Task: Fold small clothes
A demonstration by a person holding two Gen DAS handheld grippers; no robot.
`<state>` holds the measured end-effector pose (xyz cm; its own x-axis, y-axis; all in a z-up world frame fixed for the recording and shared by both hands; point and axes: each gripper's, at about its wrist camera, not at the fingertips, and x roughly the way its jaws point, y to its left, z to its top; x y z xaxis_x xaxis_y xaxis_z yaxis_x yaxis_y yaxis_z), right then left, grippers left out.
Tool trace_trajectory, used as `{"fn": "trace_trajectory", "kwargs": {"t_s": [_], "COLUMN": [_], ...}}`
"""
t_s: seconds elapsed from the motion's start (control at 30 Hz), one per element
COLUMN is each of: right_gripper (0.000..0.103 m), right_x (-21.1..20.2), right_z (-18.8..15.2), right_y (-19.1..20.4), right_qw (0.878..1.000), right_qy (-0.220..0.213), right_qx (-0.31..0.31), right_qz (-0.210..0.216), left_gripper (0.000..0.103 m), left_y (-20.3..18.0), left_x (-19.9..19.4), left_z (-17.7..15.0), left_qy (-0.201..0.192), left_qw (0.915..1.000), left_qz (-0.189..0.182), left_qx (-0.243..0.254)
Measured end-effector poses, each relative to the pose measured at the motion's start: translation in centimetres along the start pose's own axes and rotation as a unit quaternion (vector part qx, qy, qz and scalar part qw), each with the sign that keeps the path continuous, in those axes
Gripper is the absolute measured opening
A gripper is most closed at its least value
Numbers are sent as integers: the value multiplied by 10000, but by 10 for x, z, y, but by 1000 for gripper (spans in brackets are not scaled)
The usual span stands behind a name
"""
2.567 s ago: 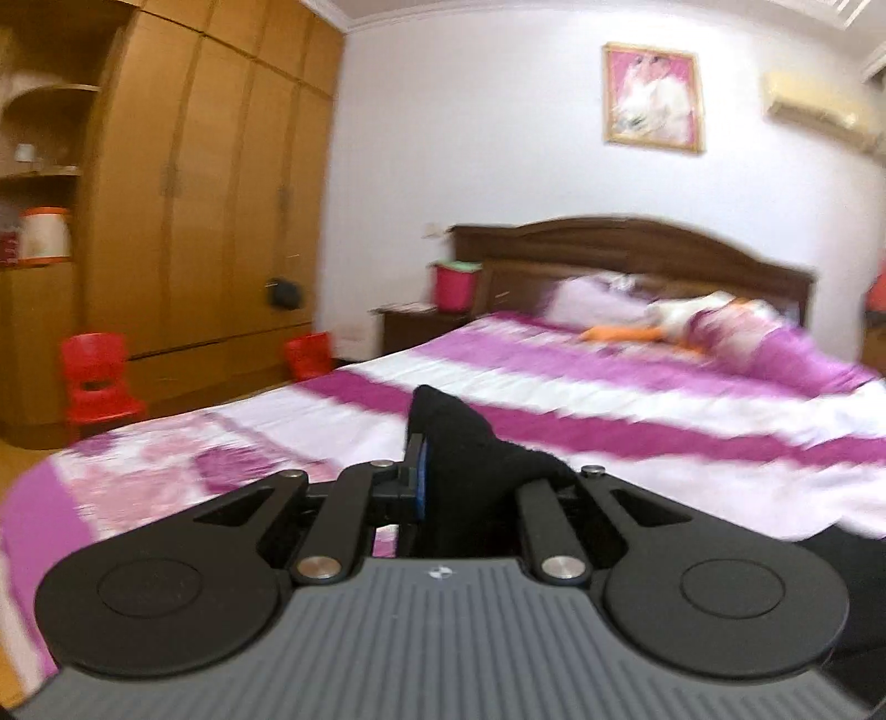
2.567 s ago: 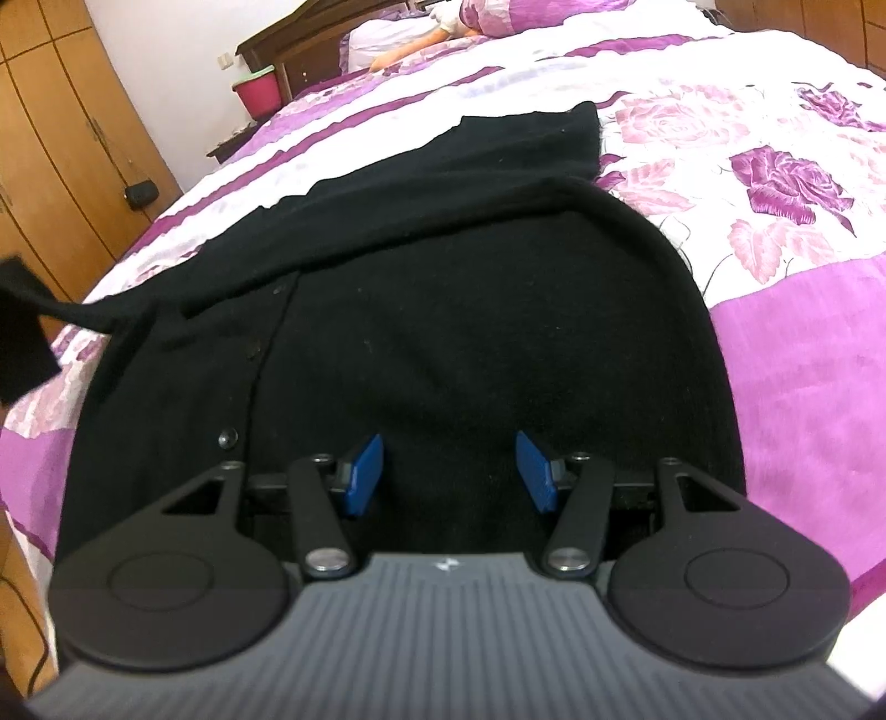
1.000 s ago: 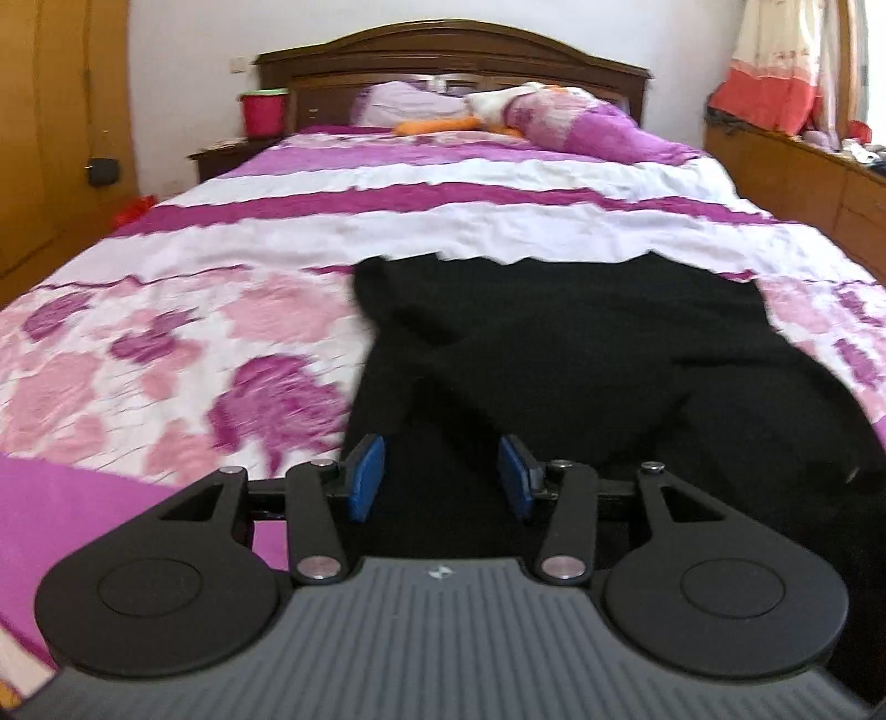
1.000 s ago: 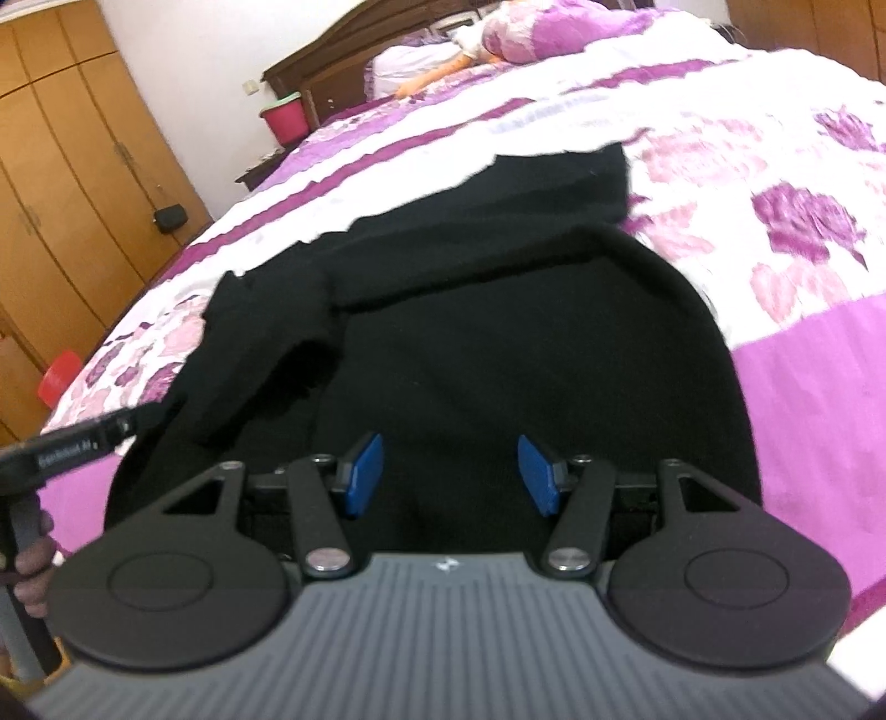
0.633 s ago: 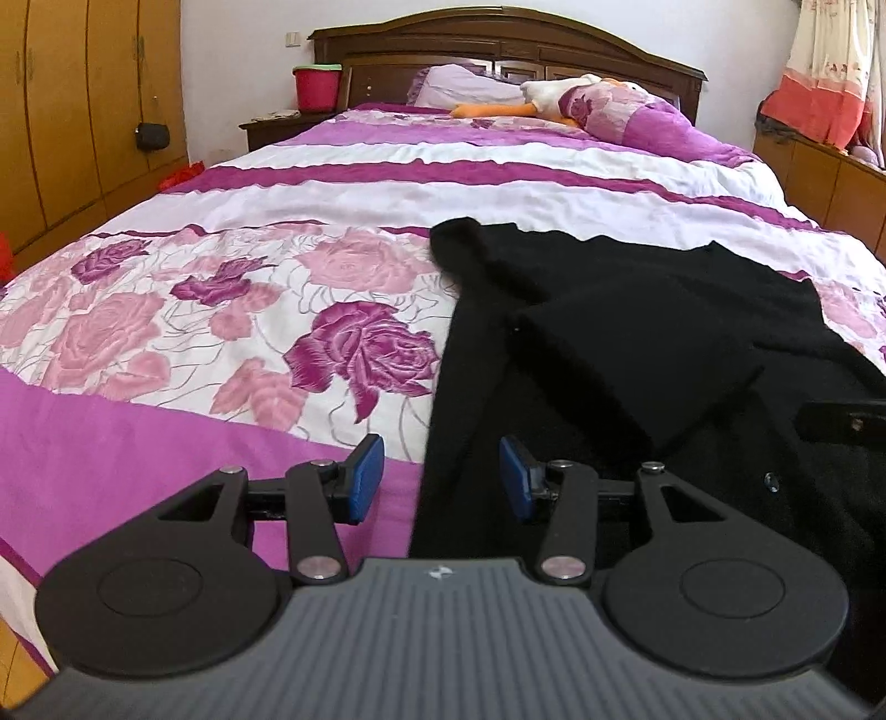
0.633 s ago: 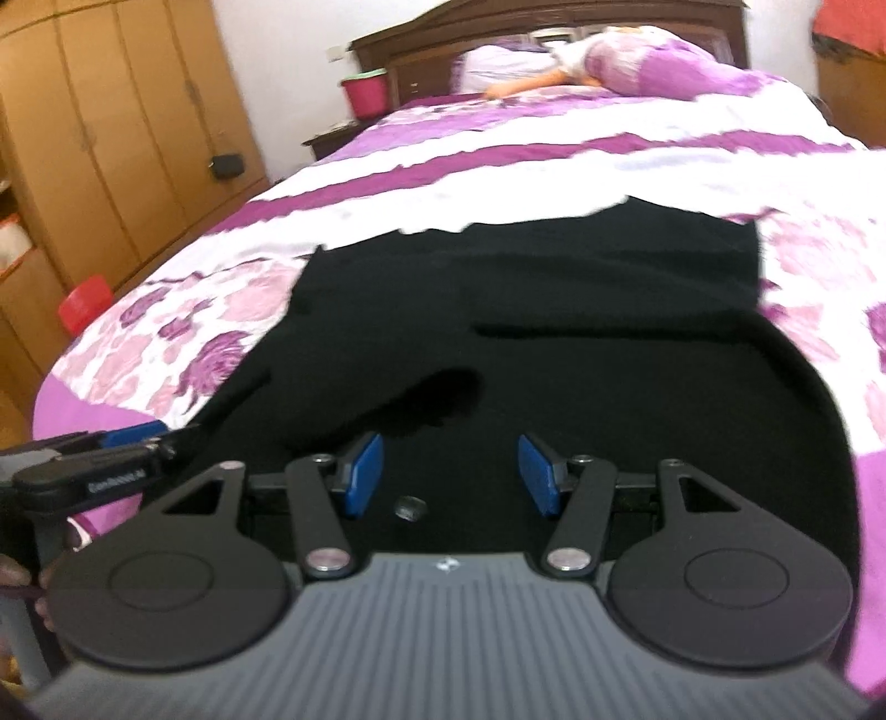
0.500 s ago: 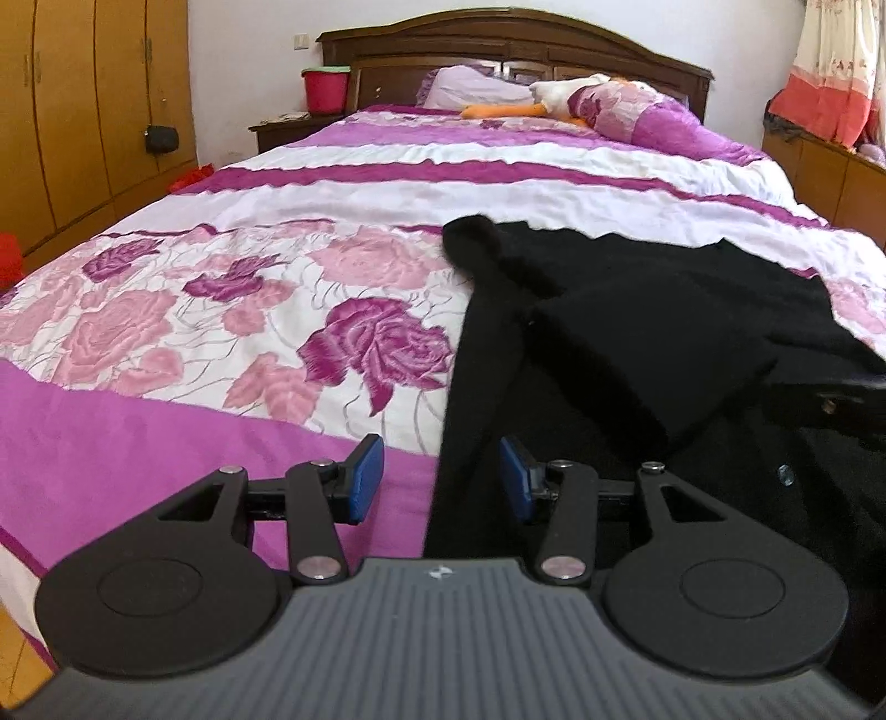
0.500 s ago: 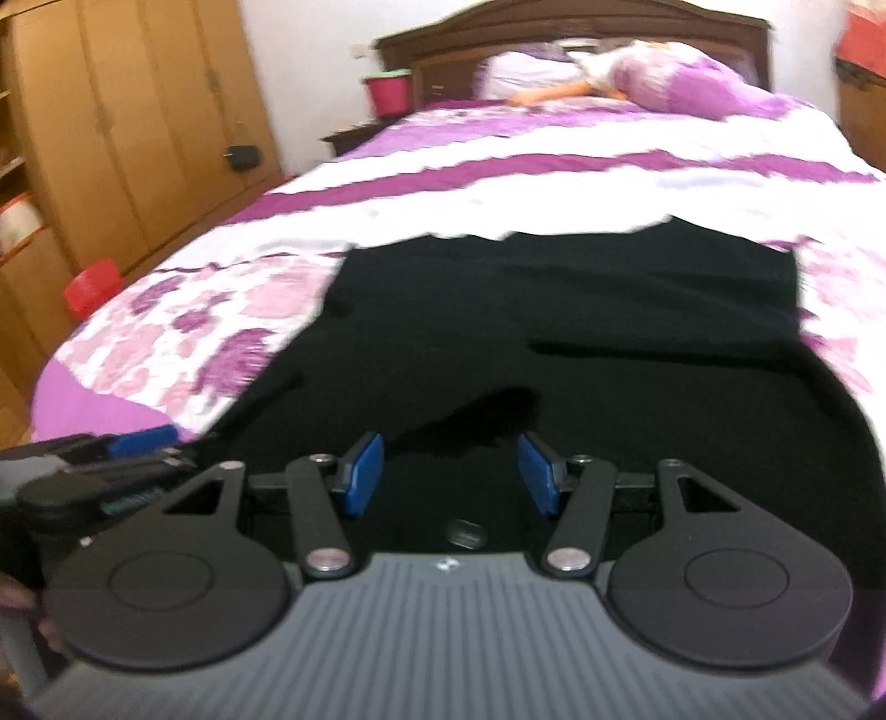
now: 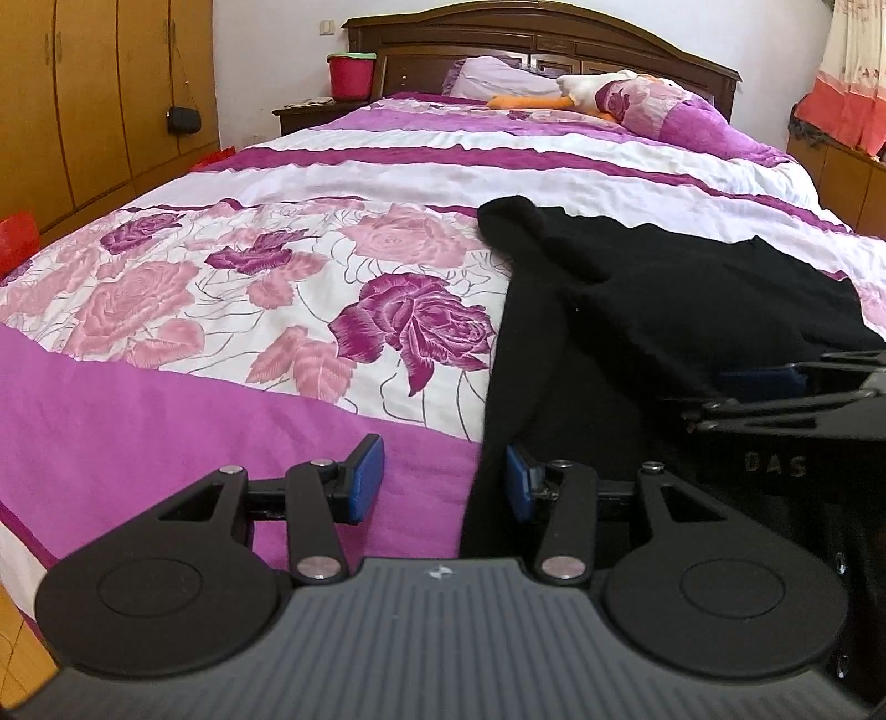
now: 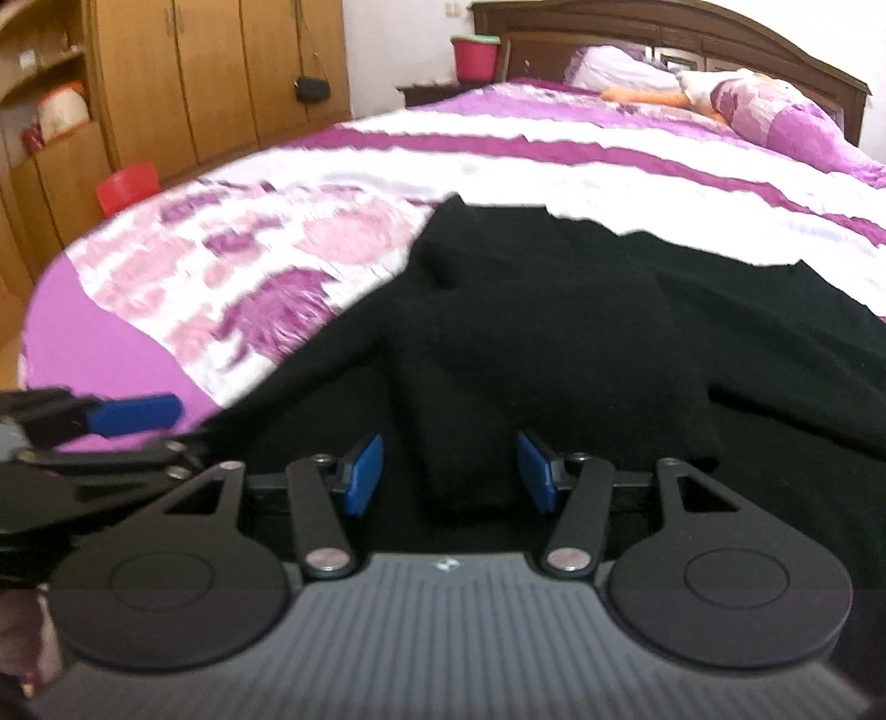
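A black garment (image 9: 653,310) lay spread on the bed (image 9: 166,399), on the side near the foot; one sleeve was folded in across its middle, and its top corner lay on the white and pink rose part of the cover; its near edge hung down over the purple band at the foot.

The left gripper (image 9: 437,479) pointed down at a slant, along the bed toward the headboard (image 9: 542,39); it sat low over the left edge of the garment; its two blue pads were apart, with nothing pinched; the left pad (image 9: 365,479) was over the bare purple cover, and the right pad was right at the edge of the black cloth; I could not tell if that pad touched the cloth.

The right gripper (image 10: 448,473) also pointed down at a slant, over the middle of the garment (image 10: 554,354); its blue pads (image 10: 362,473) were apart too, and held nothing; the folded sleeve end lay just past the gap between them; this view was blurry.

The two grippers were close, side by side; the right one showed at the right edge of the left view (image 9: 775,387); the left one showed at the left edge of the right view (image 10: 127,415); a bit of a hand (image 10: 16,637) showed low at the left edge of that view.

A red bucket (image 9: 351,75) stood on a small table next to the headboard; a soft toy duck (image 9: 559,94) lay by the pillows.
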<state>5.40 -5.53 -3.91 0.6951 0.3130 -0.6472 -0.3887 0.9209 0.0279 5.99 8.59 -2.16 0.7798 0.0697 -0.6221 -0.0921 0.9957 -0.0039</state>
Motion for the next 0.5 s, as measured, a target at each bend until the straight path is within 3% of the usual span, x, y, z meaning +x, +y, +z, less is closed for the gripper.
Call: {"fn": "trace_trajectory", "kwargs": {"t_s": [0.17, 0.33, 0.5], "right_gripper": [50, 18, 14], "right_x": [4, -1, -21], "right_z": [-5, -2, 7], "right_y": [-4, -16, -35], "right_qw": [9999, 9996, 9959], "right_qy": [-102, -195, -574], "right_qx": [-44, 213, 639], "right_qz": [-3, 42, 269], "left_gripper": [52, 52, 52], "left_y": [-1, -4, -8], "left_x": [4, 4, 2], "left_z": [1, 2, 3], "left_qy": [4, 14, -2], "left_qw": [10000, 9999, 9997], "left_qz": [50, 123, 211], "left_qx": [5, 12, 118]}}
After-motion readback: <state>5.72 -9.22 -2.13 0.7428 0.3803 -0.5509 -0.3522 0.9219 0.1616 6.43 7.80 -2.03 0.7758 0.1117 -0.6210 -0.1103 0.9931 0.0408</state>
